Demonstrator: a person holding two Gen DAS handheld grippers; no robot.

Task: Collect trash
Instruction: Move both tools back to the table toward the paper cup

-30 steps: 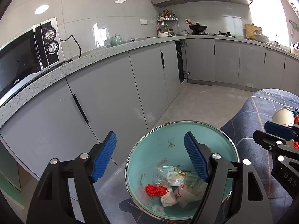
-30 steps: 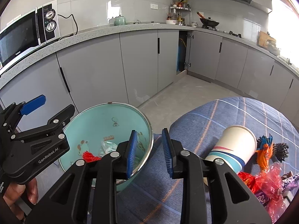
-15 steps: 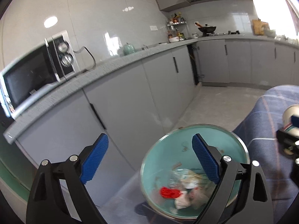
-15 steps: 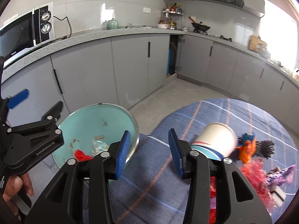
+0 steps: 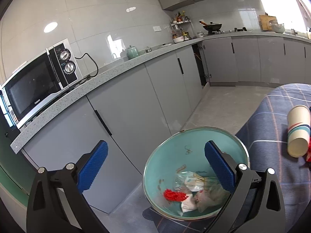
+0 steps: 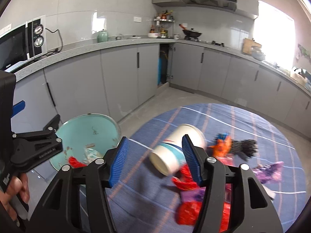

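A teal trash bin (image 5: 196, 145) (image 6: 91, 124) stands beside the table and holds crumpled wrappers (image 5: 200, 186) and a red scrap (image 5: 174, 195). My left gripper (image 5: 155, 170) is open and empty above the bin's near side. A white paper cup (image 6: 175, 147) (image 5: 298, 130) lies on its side on the blue plaid tablecloth (image 6: 223, 120). My right gripper (image 6: 157, 162) is open and empty, its jaws to either side of the cup's near end. Red wrappers (image 6: 187, 176), an orange wrapper (image 6: 221, 145), a black scrap (image 6: 246, 147) and a purple wrapper (image 6: 270, 172) lie beyond it.
Grey kitchen cabinets (image 5: 136, 104) run along the left and back under a speckled counter with a microwave (image 5: 37, 85). One cabinet door (image 6: 163, 66) at the corner stands open. Tiled floor (image 5: 223, 104) lies between the cabinets and the table.
My right gripper has opened wider and swung right from the bin to the paper cup. My left gripper has pulled back and to the left, still open over the bin.
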